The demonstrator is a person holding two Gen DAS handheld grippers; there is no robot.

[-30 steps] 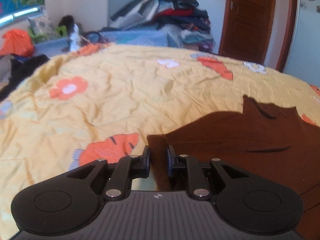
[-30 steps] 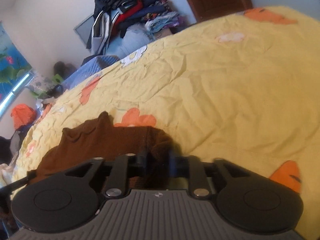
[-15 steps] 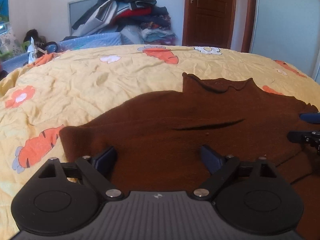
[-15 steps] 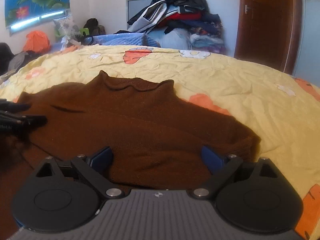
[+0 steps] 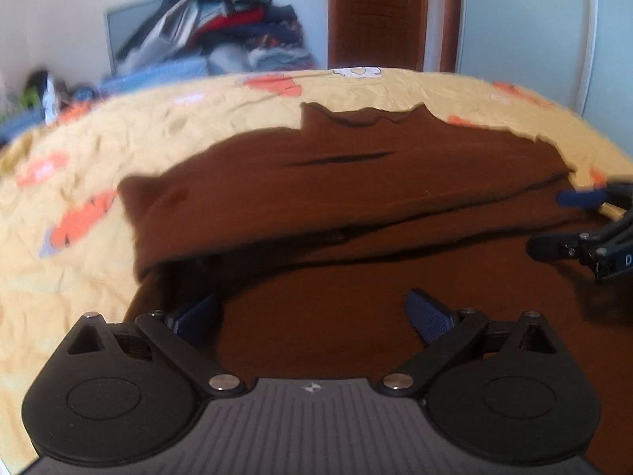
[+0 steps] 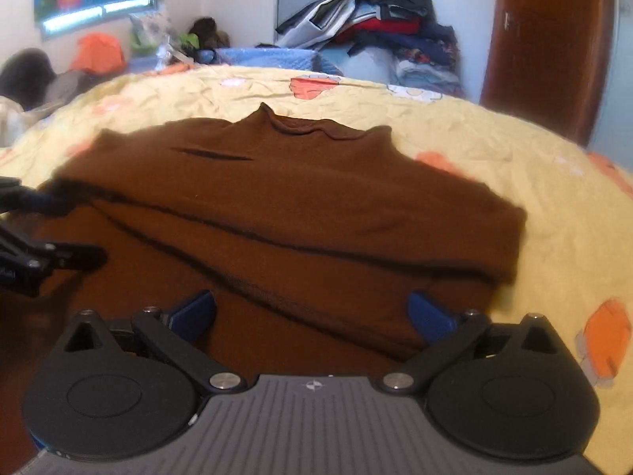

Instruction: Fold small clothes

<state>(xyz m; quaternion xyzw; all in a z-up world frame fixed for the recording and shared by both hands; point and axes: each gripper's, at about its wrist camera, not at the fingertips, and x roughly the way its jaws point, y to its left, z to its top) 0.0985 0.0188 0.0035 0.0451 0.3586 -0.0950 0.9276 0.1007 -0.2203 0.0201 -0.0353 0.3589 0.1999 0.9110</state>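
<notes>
Both wrist cameras sit low and close over the brown sweater (image 5: 356, 206) (image 6: 285, 198), facing its collar, sharing the sweater, yellow bedspread (image 5: 99, 150) (image 6: 514, 166) and clothes pile (image 5: 237, 27) (image 6: 376, 19).

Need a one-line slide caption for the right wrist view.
Open right gripper over a brown sweater folded on the yellow bedspread.

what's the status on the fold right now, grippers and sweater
Left gripper open, right gripper open, both over the cloth, holding nothing. Brown sweater flat on yellow bedspread, folded across, collar on the far side. Nothing in the way.
</notes>
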